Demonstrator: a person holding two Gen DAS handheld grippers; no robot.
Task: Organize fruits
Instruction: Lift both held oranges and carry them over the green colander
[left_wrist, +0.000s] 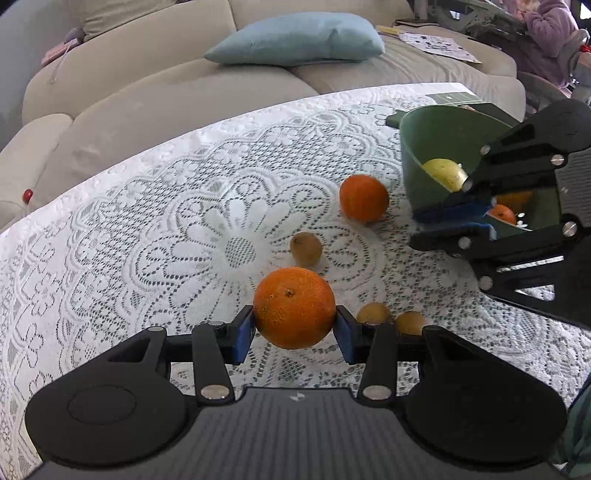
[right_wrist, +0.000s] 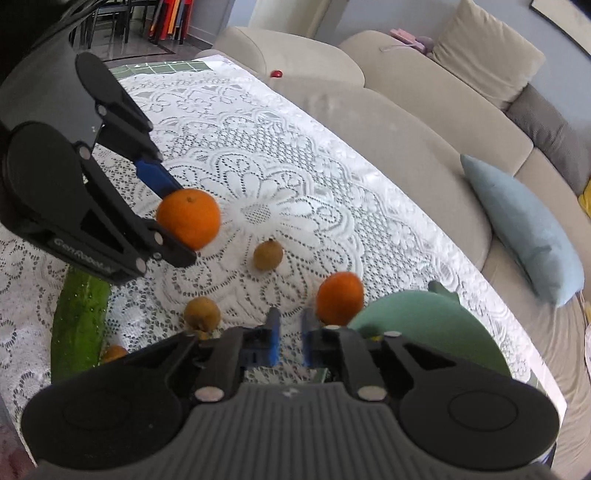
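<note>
— What's in your left gripper (left_wrist: 294, 325)?
— An orange (left_wrist: 293, 307), pinched between both pads above the lace tablecloth (left_wrist: 147, 236).
— The right gripper (right_wrist: 290, 341)?
— Closed, empty — beside the green bowl (right_wrist: 436, 325).

The counter (left_wrist: 122, 206) wears white lace; beside the green bowl (left_wrist: 436, 144) lies an orange (left_wrist: 364, 197), three small brown fruits (left_wrist: 306, 248) just beyond it.

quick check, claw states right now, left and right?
Left claw: closed on the orange.
Right claw: shut, nothing between its pads.
</note>
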